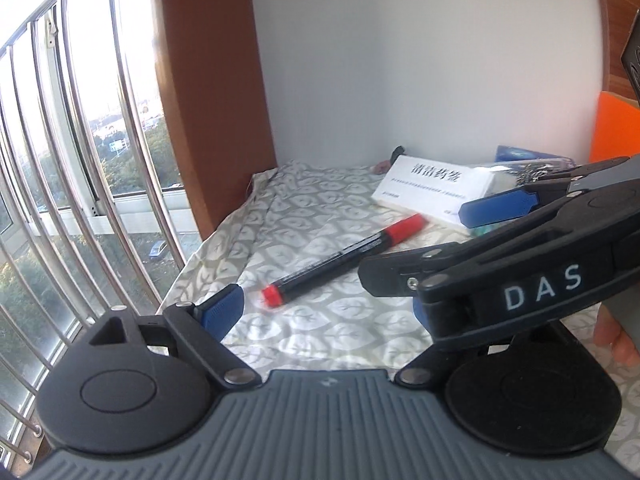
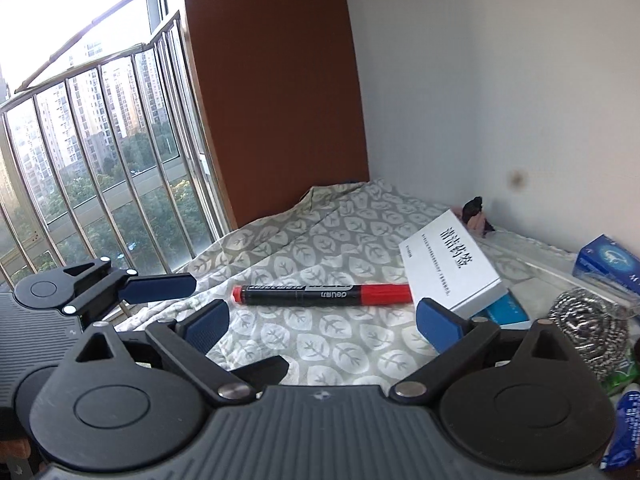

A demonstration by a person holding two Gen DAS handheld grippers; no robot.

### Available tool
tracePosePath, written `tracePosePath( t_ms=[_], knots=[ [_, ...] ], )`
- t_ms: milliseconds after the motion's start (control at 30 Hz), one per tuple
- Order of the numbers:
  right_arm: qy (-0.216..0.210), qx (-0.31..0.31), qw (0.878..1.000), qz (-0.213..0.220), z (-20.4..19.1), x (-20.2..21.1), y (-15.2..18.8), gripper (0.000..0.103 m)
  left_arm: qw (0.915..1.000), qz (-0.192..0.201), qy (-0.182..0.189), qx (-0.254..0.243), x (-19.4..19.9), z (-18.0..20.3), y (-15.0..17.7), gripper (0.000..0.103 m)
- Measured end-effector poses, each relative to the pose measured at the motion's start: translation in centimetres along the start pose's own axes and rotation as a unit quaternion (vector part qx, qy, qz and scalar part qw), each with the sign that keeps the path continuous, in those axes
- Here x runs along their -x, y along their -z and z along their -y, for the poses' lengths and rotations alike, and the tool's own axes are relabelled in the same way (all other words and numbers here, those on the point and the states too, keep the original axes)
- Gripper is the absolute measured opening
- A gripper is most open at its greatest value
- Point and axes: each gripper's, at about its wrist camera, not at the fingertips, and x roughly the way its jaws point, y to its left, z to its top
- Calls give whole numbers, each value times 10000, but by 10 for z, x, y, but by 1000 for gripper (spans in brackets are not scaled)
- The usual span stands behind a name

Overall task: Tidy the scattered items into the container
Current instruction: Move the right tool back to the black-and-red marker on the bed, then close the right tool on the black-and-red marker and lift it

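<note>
A black marker with red cap and red end (image 1: pixel 344 259) lies on the leaf-patterned cloth (image 1: pixel 304 320); it also shows in the right wrist view (image 2: pixel 324 295). A white box with black Chinese print (image 1: pixel 428 188) lies behind it, also seen in the right wrist view (image 2: pixel 452 268). My left gripper (image 1: pixel 320 308) is open and empty, just short of the marker's near end. My right gripper (image 2: pixel 322 322) is open and empty, its jaws wide just in front of the marker; in the left wrist view its arm (image 1: pixel 520 264) crosses the right side.
A steel scouring ball (image 2: pixel 588 328), a blue box (image 2: pixel 612 264) and other packets lie at the right in a clear tray. An orange object (image 1: pixel 616 136) stands at far right. A barred window (image 1: pixel 80 160) and a brown panel (image 1: pixel 208 80) are on the left. White walls close the corner.
</note>
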Motion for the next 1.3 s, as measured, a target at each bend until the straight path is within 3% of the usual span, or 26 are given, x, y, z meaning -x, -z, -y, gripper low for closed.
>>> tracePosePath(
  t_ms=[167,267,400,867,967,1033,1167,1300],
  knots=[
    [-154,-253,9987,-411,10,-24,3,102,9992,-350,116,157,-13,-10,2,94],
    [18,-126,9992,-381,11,-25,-1,103,9994,-336,-52,-5,-13,-7,0,94],
    [347,111,9985,-406,18,-30,-4,103,9991,-412,-5,-23,-14,-10,-1,94],
    [-85,332,9984,-453,28,-47,-13,101,9983,-500,284,-119,-26,-9,-6,94],
    [-135,367,9979,-523,26,-49,-13,87,9983,-454,331,-136,-28,-8,-7,88],
    [-59,406,9979,-506,24,-49,-12,82,9985,-445,297,-117,-28,-8,-8,84],
    [-86,283,9988,-392,31,-45,-12,80,9989,-387,214,148,-29,-16,-8,59],
    [-82,278,9991,-307,30,-42,-11,80,9989,-331,107,300,-30,-21,-8,50]
  ],
)
